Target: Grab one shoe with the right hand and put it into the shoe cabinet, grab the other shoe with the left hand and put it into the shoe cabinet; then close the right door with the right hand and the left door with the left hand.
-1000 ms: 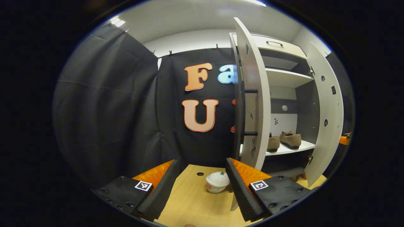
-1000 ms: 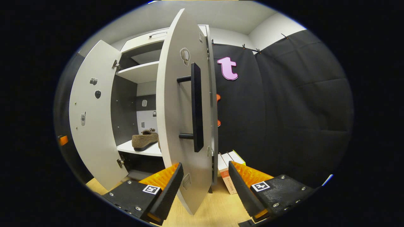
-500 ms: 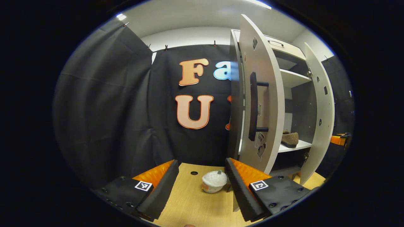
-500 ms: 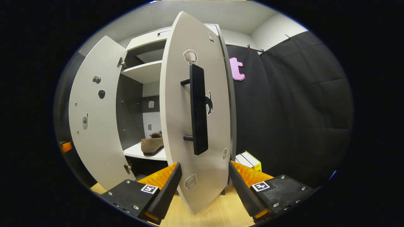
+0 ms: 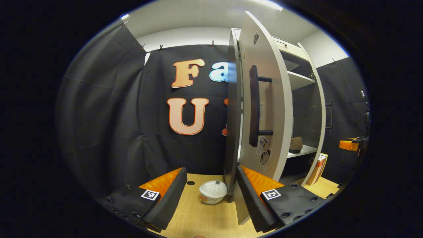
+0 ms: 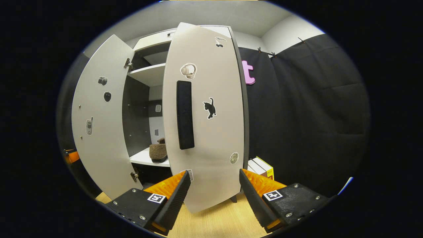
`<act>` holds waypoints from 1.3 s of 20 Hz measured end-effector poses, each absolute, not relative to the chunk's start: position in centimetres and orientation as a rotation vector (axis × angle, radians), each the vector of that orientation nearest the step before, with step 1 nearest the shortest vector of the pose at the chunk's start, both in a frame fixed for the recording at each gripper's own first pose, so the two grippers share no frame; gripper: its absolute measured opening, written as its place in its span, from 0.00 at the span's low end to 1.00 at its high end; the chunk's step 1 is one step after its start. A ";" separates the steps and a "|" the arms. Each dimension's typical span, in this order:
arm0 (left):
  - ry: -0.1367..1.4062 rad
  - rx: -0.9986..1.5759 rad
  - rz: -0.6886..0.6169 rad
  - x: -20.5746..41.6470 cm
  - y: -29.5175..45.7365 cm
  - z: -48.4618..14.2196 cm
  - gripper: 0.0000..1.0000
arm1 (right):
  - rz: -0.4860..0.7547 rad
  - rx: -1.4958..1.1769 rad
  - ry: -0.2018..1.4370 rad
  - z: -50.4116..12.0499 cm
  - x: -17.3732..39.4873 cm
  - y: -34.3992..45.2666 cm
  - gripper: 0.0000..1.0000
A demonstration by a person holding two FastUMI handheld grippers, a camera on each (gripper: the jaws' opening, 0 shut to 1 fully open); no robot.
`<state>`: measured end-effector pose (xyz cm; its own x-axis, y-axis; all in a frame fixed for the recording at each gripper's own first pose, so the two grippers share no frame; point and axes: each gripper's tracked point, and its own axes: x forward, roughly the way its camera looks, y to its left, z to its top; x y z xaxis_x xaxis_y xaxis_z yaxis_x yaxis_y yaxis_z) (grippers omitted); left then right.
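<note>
The pale shoe cabinet has both doors partly open. In the left gripper view its left door (image 5: pixel 274 109), with a dark bar handle (image 5: pixel 253 105), stands just behind my open left gripper (image 5: pixel 211 185). A brown shoe (image 5: pixel 295 144) rests on the lower shelf (image 5: pixel 305 151). The right door (image 5: pixel 322 109) is seen edge-on farther off. In the right gripper view the right door (image 6: pixel 214 132) faces me with its dark handle (image 6: pixel 185 115). Its lower edge hangs between the fingers of my open right gripper (image 6: pixel 214 185). A brown shoe (image 6: pixel 158 152) sits on the shelf (image 6: pixel 145 159) beside the left door (image 6: pixel 99 125).
A white lidded cup (image 5: pixel 213 192) stands on the wooden floor (image 5: pixel 201 218) between my left fingers. A box (image 6: pixel 261 167) leans by the cabinet's right side, the same box (image 5: pixel 318 164) in the left gripper view. The other gripper (image 5: pixel 353 144) shows at the far right.
The right door has swung further toward the cabinet, from edge-on to facing me. The left door has also turned inward, hiding more of the shelf and shoes.
</note>
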<state>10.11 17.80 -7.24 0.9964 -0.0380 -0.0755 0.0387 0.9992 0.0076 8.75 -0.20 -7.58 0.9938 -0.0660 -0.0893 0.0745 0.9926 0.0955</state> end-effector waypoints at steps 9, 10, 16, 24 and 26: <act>0.089 -0.002 -0.152 11.1 14.5 -7.9 0.95 | -0.082 0.081 0.072 -7.0 7.9 0.2 0.92; 0.088 0.003 -0.152 11.2 14.5 -7.9 0.95 | -0.084 0.081 0.071 -6.8 7.9 0.2 0.85; 0.088 0.003 -0.171 11.2 14.0 -7.8 0.96 | -0.082 0.086 0.074 -6.8 7.7 0.5 0.85; 0.106 -0.039 -0.196 11.2 12.3 -8.1 0.96 | -0.067 0.079 0.074 -6.6 7.3 0.6 0.92; 0.109 -0.030 -0.209 11.4 11.3 -8.0 0.96 | -0.067 0.077 0.069 -6.4 7.3 0.3 0.92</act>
